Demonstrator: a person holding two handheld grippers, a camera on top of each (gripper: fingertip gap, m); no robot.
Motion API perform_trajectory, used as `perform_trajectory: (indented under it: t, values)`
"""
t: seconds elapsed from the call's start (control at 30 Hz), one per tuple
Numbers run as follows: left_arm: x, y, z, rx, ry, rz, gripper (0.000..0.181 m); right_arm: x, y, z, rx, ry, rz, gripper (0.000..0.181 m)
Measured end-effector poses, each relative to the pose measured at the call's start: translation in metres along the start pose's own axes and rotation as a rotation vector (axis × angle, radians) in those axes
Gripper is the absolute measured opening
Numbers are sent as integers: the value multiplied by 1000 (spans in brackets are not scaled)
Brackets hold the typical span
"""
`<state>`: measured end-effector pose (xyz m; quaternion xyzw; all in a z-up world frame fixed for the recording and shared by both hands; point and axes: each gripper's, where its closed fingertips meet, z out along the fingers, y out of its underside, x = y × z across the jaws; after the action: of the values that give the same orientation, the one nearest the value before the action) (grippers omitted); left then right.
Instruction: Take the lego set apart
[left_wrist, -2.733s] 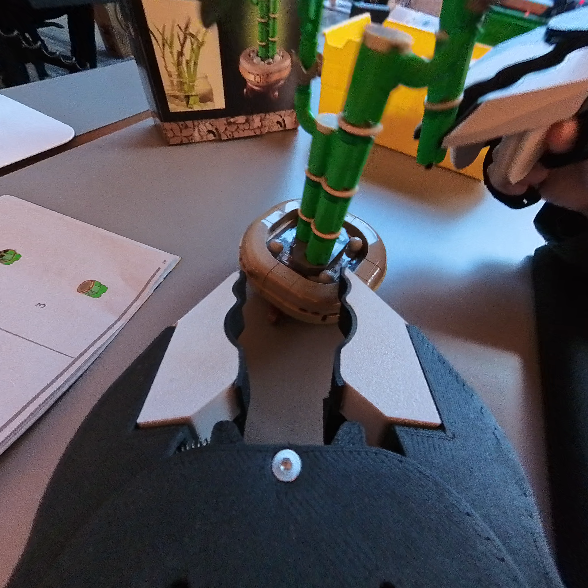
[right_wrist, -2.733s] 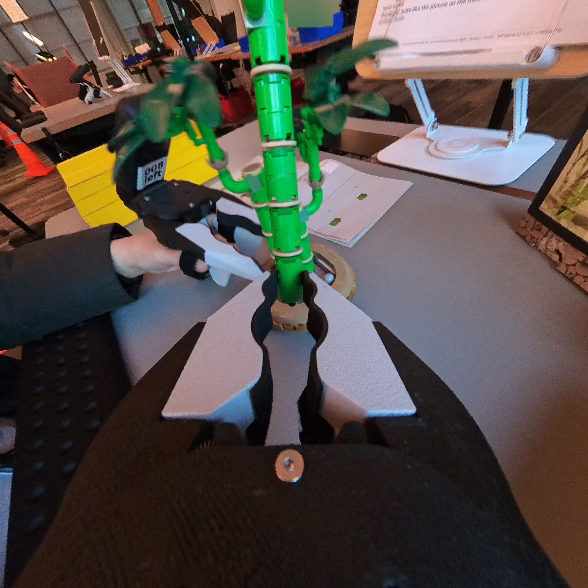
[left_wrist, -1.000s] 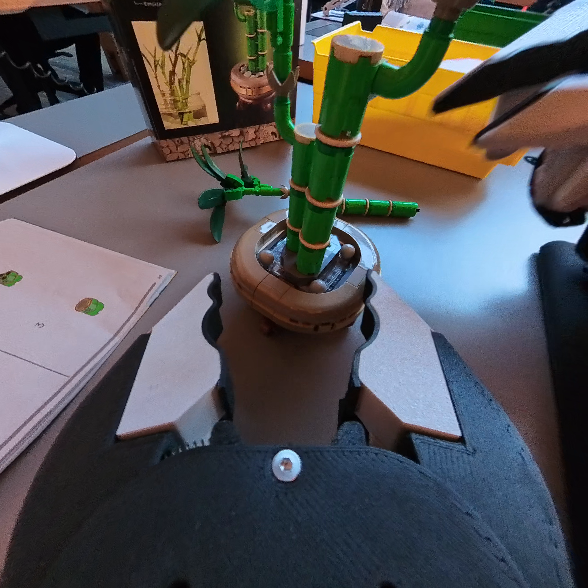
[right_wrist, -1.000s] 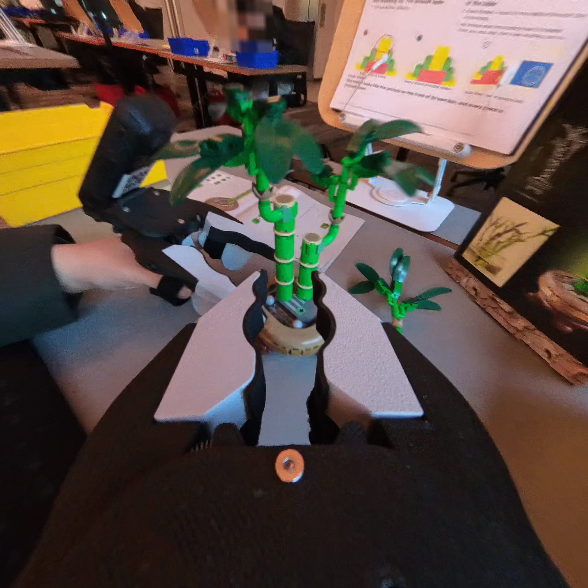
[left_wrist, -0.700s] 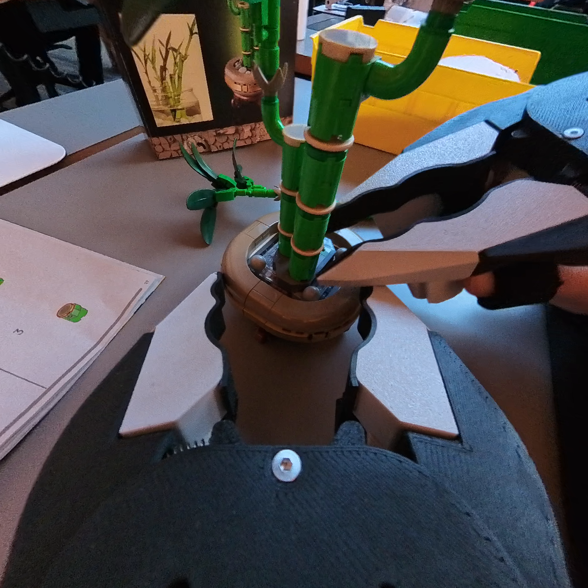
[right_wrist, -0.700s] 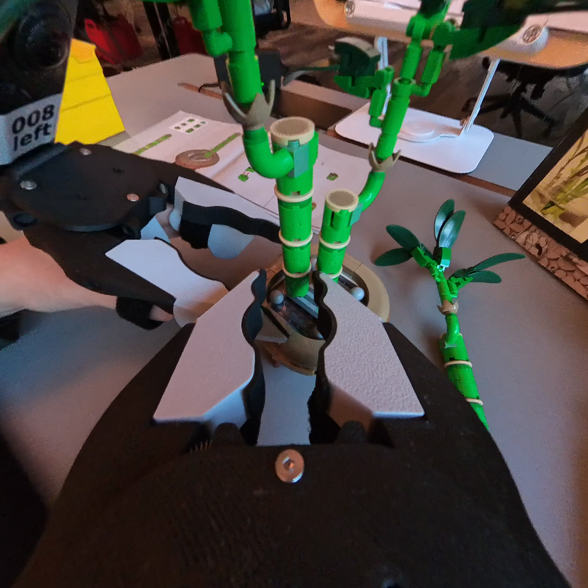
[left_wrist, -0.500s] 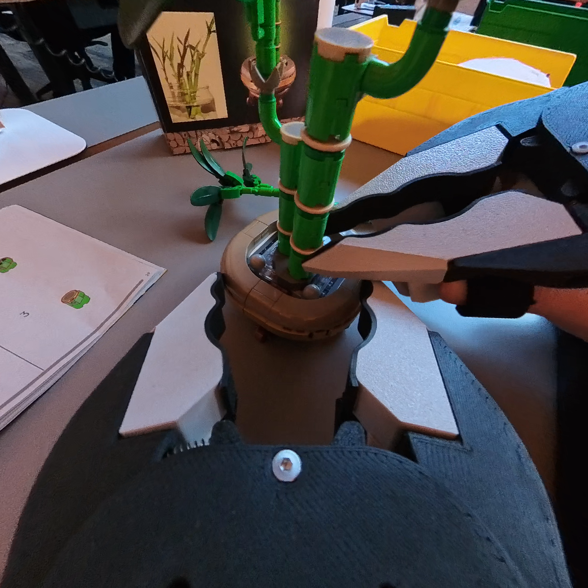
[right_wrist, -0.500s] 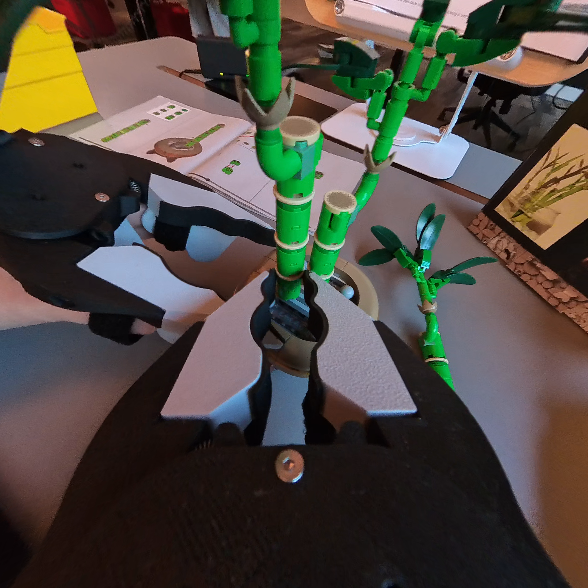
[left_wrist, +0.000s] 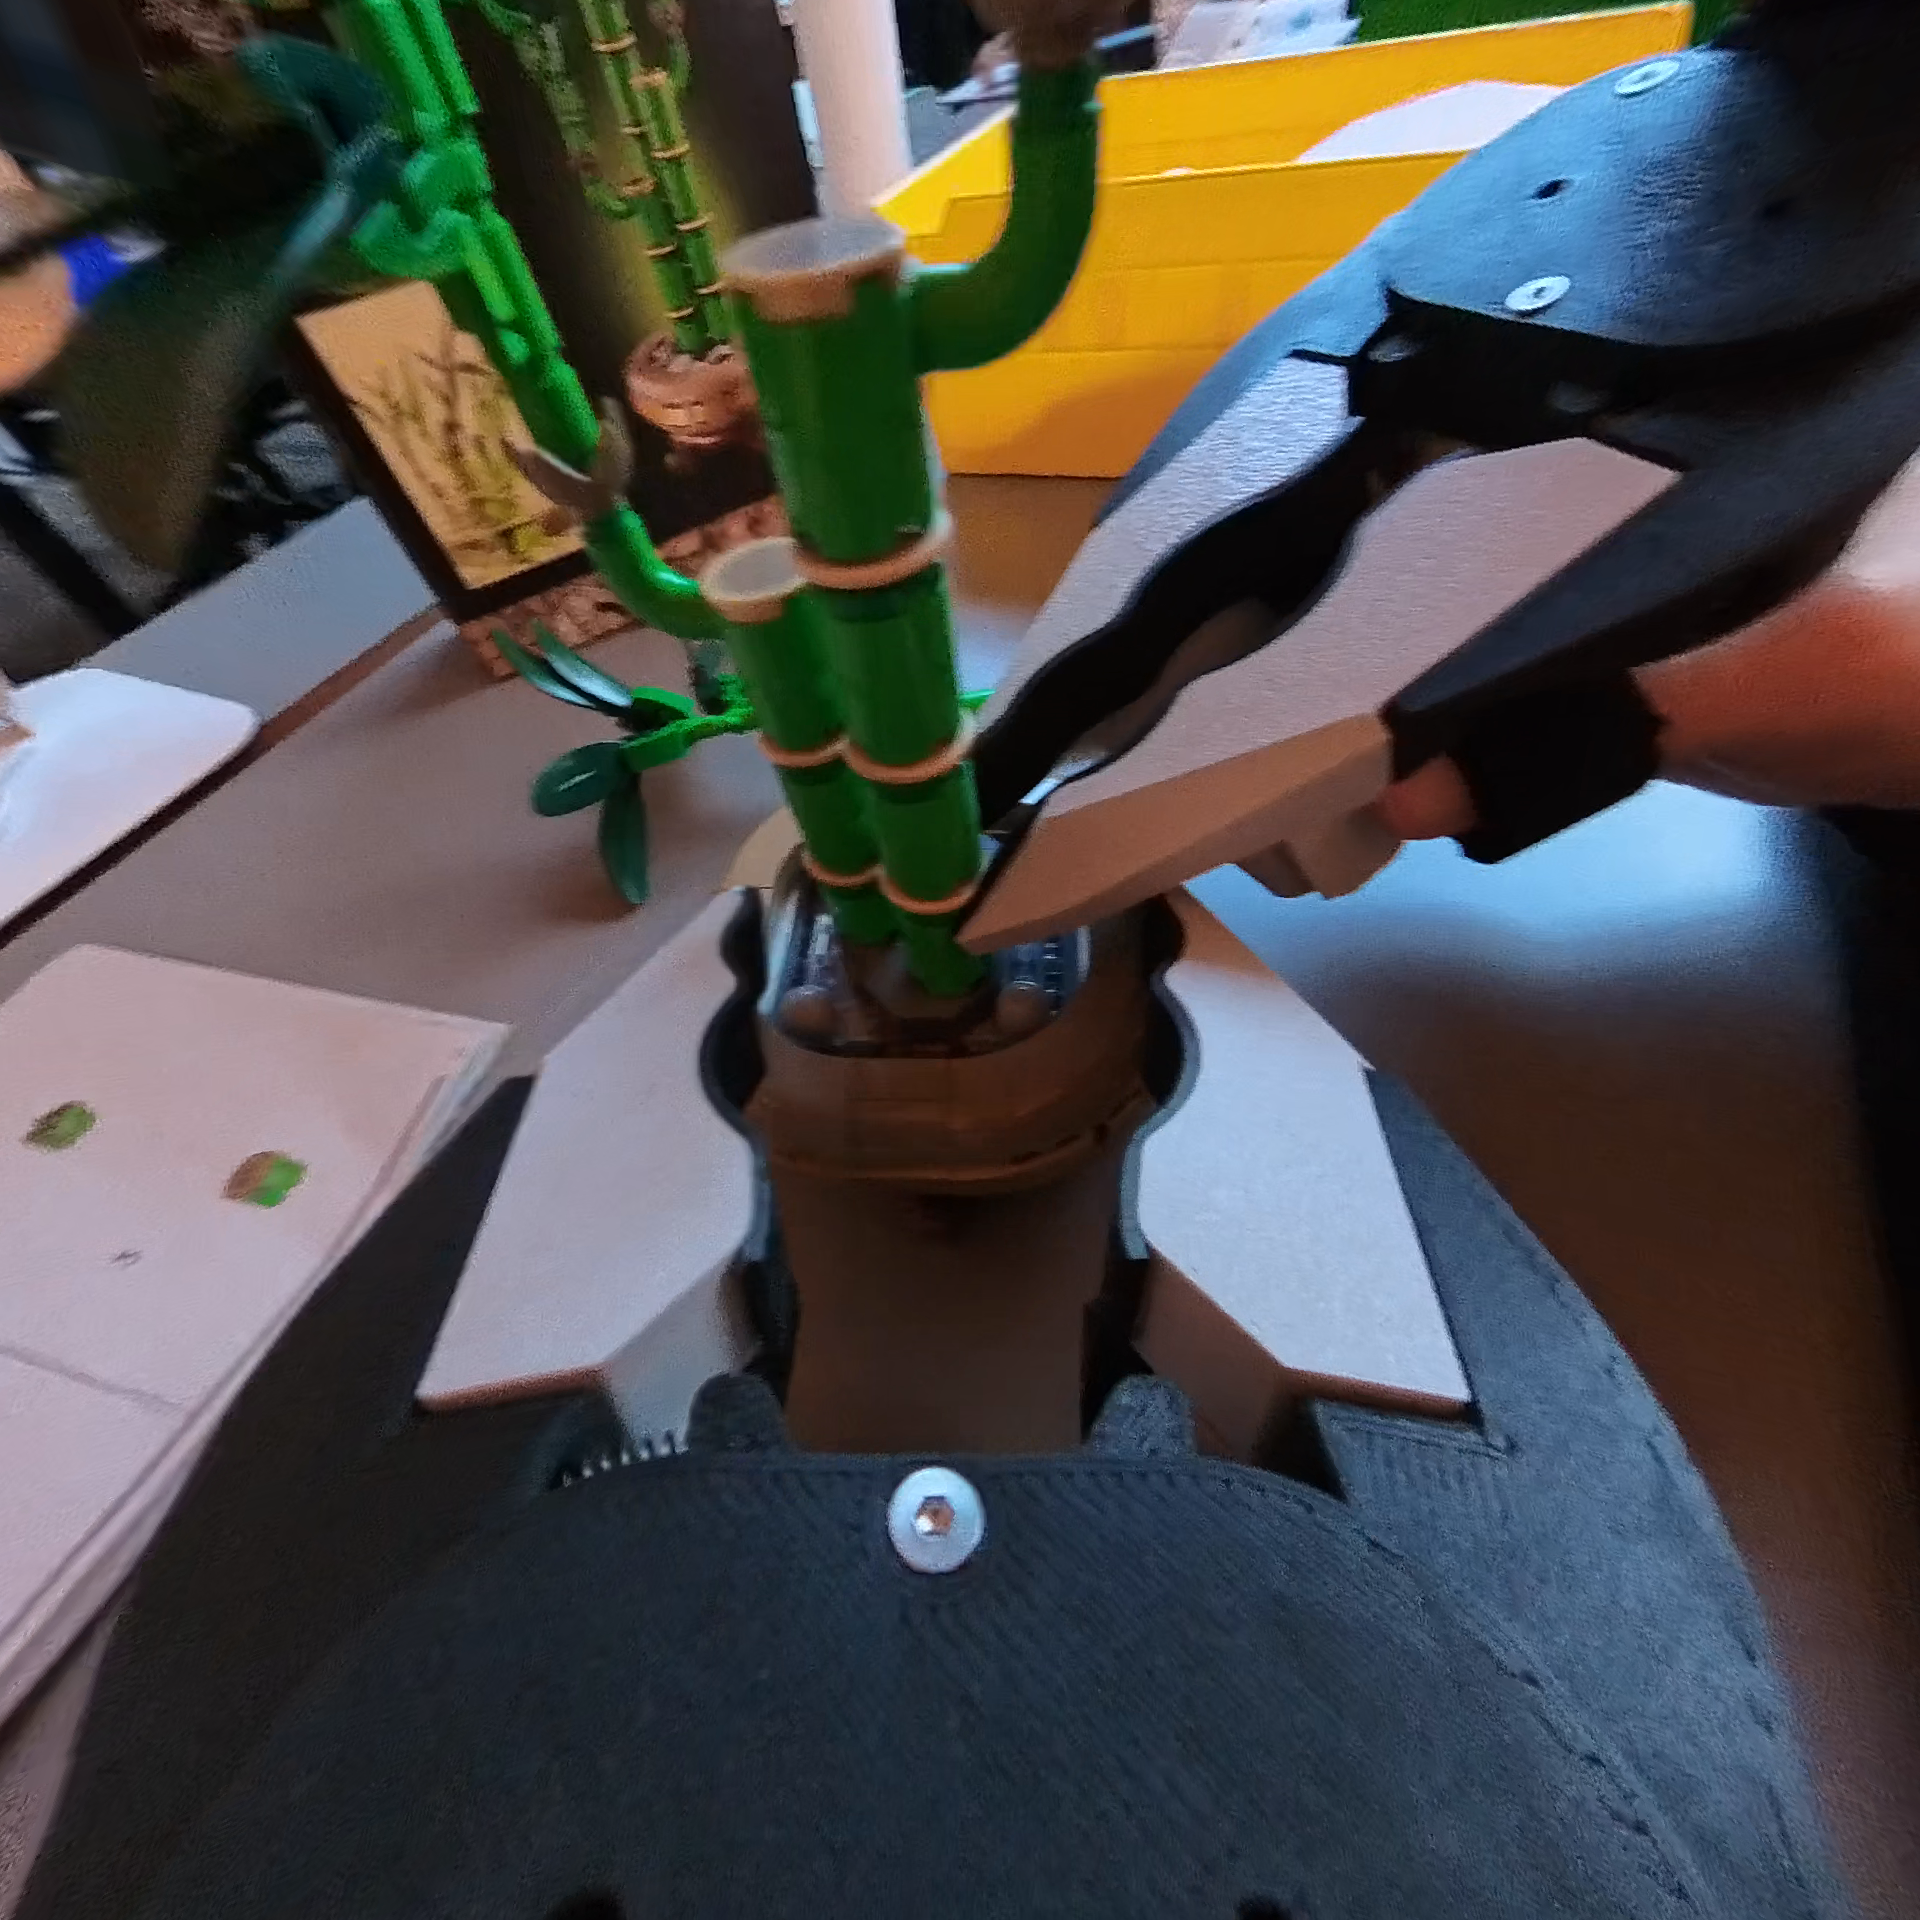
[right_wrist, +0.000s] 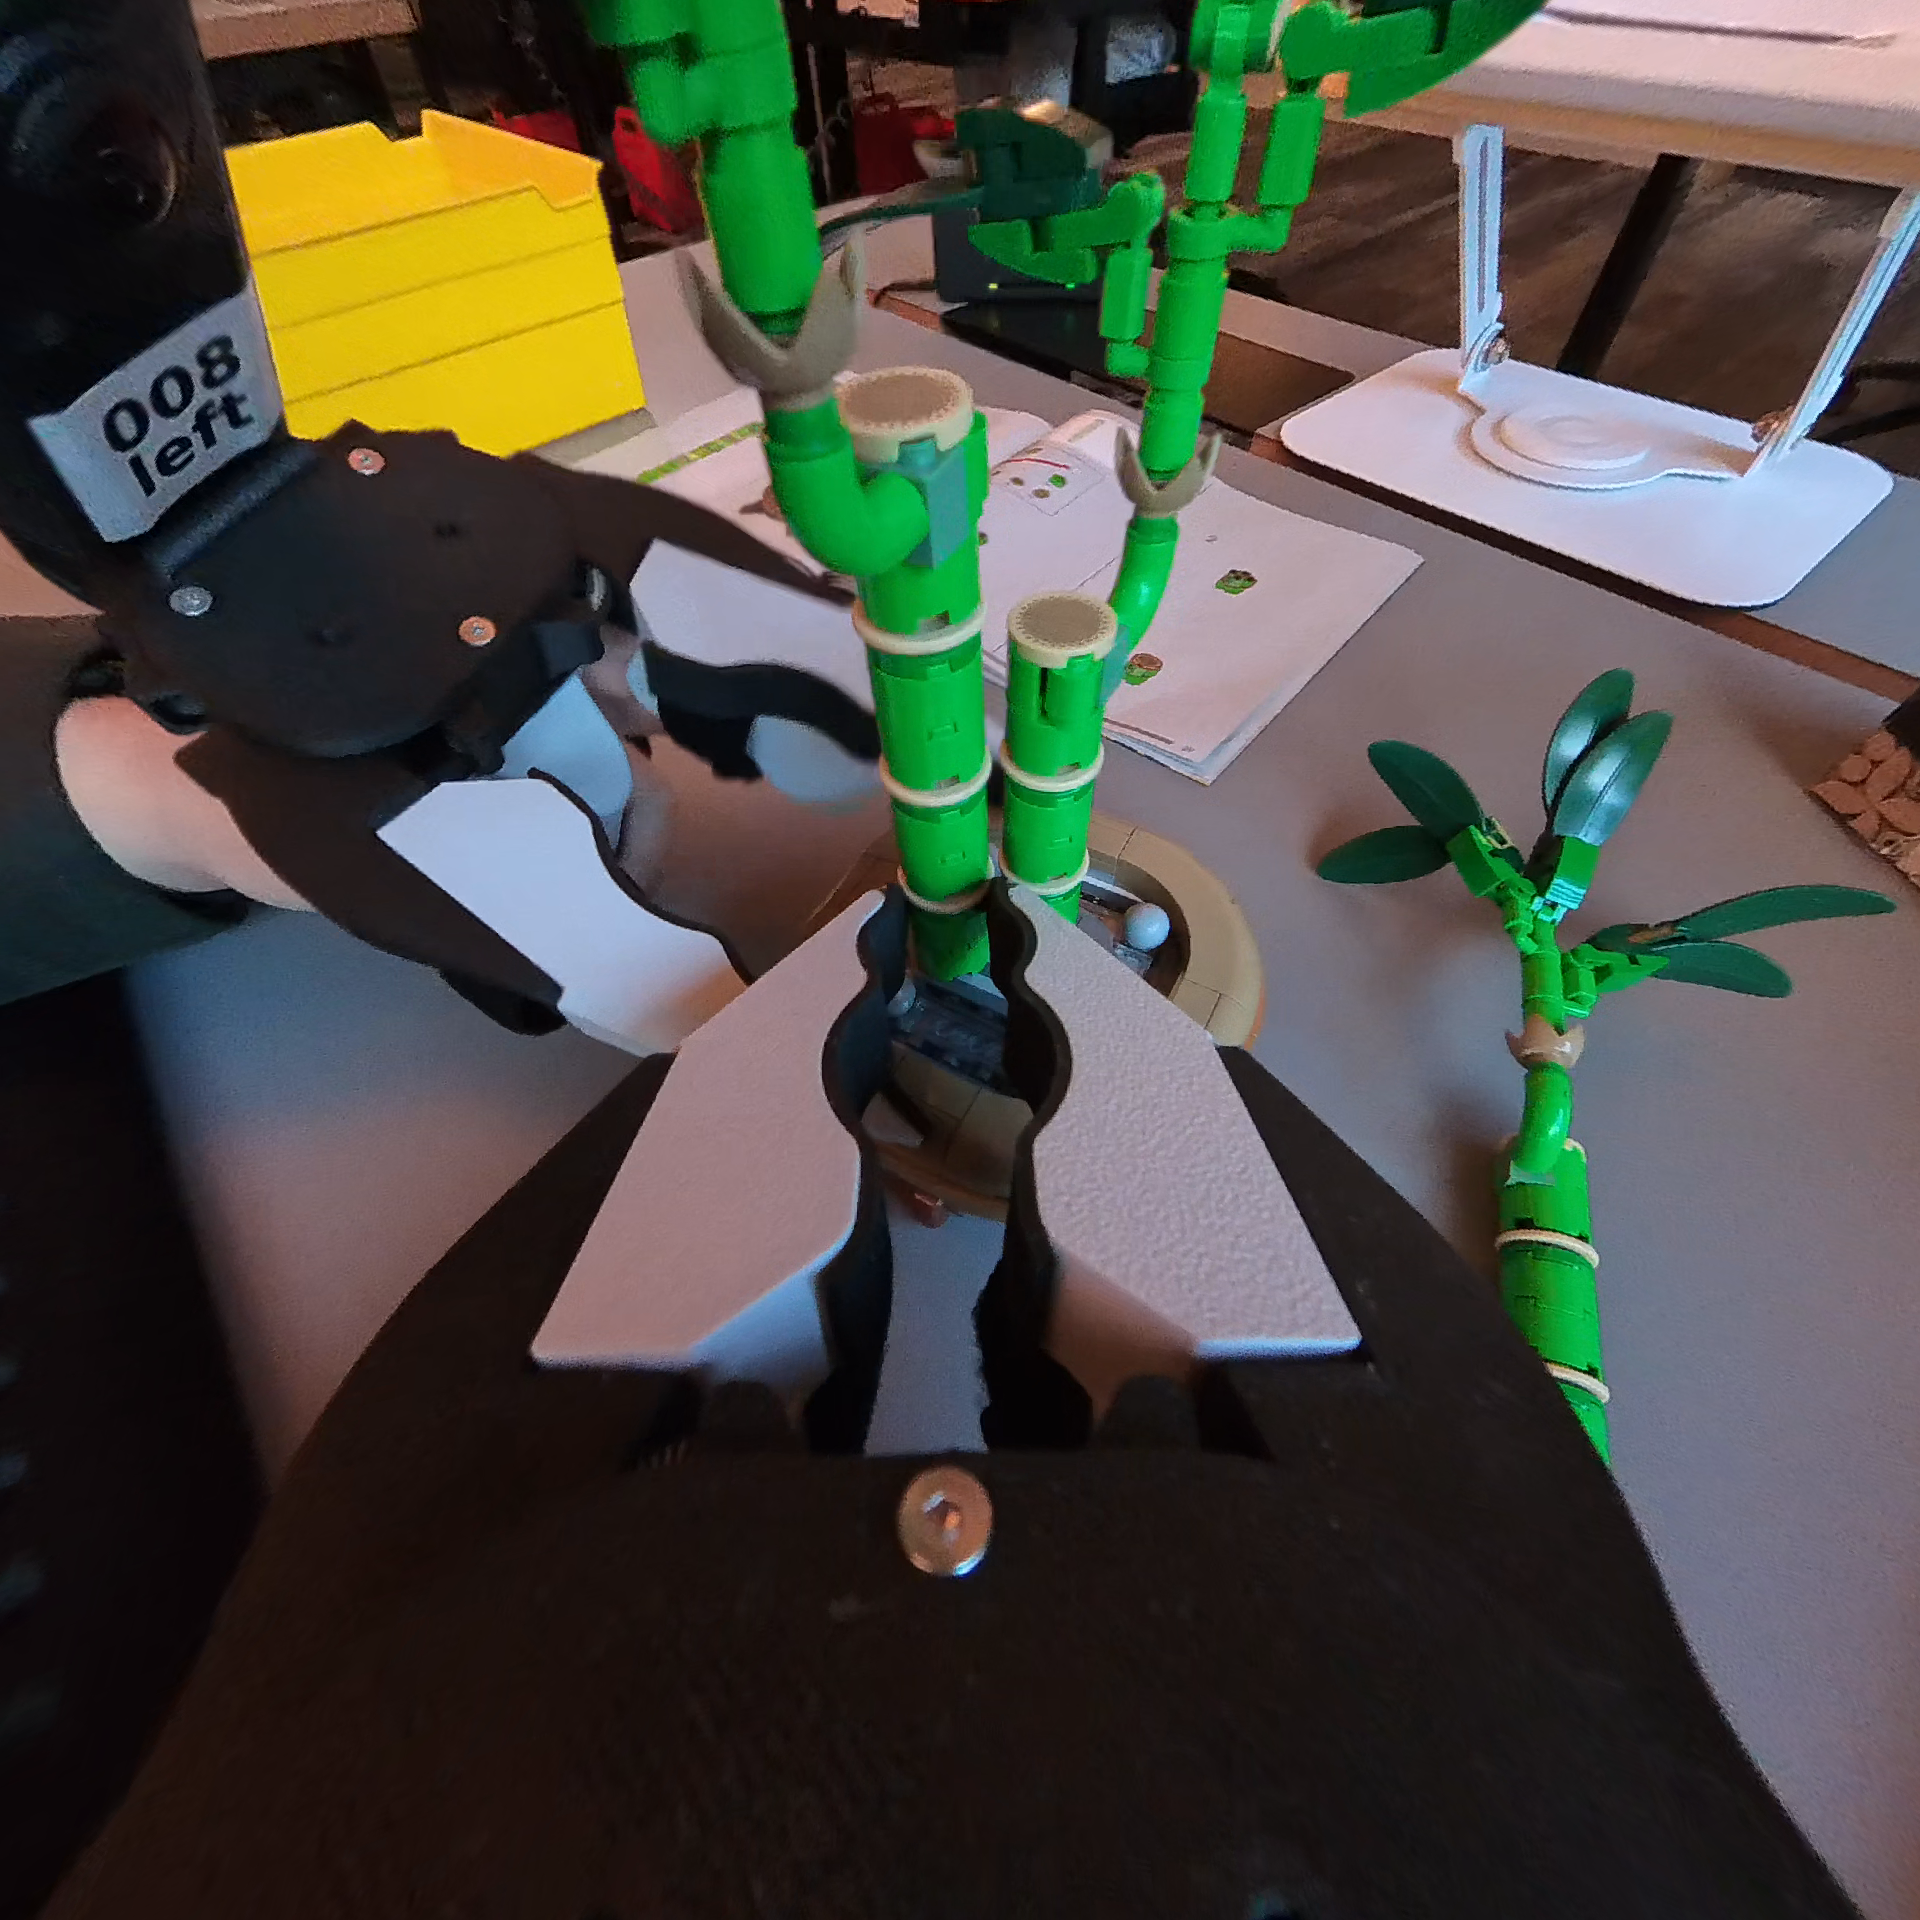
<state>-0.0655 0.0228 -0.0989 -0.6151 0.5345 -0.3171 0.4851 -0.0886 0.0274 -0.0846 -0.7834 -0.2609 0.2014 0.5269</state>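
The tan pot (left_wrist: 940, 1117) of the lego bamboo stands on the grey desk (right_wrist: 1558, 779). The left tool (left_wrist: 945, 997) clamps the pot between its fingers. The right tool (right_wrist: 943, 935) is closed on the base of the taller green stalk (right_wrist: 930, 748) rising from the pot. A detached leafy stalk (right_wrist: 1543, 1143) lies on the desk beside the pot.

- The left gripper (left_wrist: 948, 1023) was held low, its fingers (left_wrist: 623, 1174) spread wide and pressed on either side of the pot (left_wrist: 940, 1112).
- The right gripper (right_wrist: 943, 940) reached in from the side, tilted downward, fingers (right_wrist: 1143, 1132) clamped on the taller stalk (right_wrist: 930, 748) near its foot.
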Motion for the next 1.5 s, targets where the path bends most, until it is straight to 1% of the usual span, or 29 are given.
perform_trajectory:
  t: [0.03,0.23,0.43,0.67,0.7,0.73,0.77,0.83,0.87,0.97,1.03,1.07,1.1,1.17,1.23,1.27,1.33,1.4,1.5]
  values:
    - [6,1,0,2,39,-16,61,0,0,0,-1,4,0,14]
    - [8,5,1,-29,84,-117,60,1,-1,-1,13,28,-3,12]
    - [8,5,1,-29,93,-124,60,1,-1,-2,37,39,-14,12]
    - [9,5,0,-30,103,-126,60,1,-3,-3,60,29,18,12]
    - [9,5,0,-30,104,-126,60,1,-10,-6,104,24,27,13]
    - [9,5,0,-30,104,-127,60,4,-29,-16,214,26,59,13]
    - [9,5,0,-30,104,-127,60,10,-38,-24,263,39,79,12]
    - [9,5,0,-28,109,-134,59,19,-28,-26,221,68,72,13]
    - [9,5,0,-26,111,-138,59,16,-23,-24,194,47,72,13]
    - [6,5,-2,-20,107,-160,56,3,-32,-33,217,-19,20,14]
    - [3,6,-6,-19,101,-182,49,6,-35,-45,203,-13,26,13]
    - [1,7,-8,-17,102,-186,48,10,-31,-52,162,-11,48,14]
    - [3,6,-11,-13,119,-186,53,16,-23,-57,95,-14,86,14]
    - [4,5,-14,-12,132,-182,62,30,1,-66,-89,-25,195,14]
    - [-3,-1,-16,17,86,-153,71,54,23,-74,-219,54,255,14]
    - [-8,-4,-17,29,55,-136,76,60,33,-76,-280,62,291,14]
    - [-15,-4,-19,28,4,-95,86,62,47,-73,-368,36,381,14]
    - [-15,3,-18,0,-9,-58,89,65,56,-67,-427,56,425,14]
    - [-15,8,-16,-18,-9,-64,93,65,68,-58,-529,41,492,14]
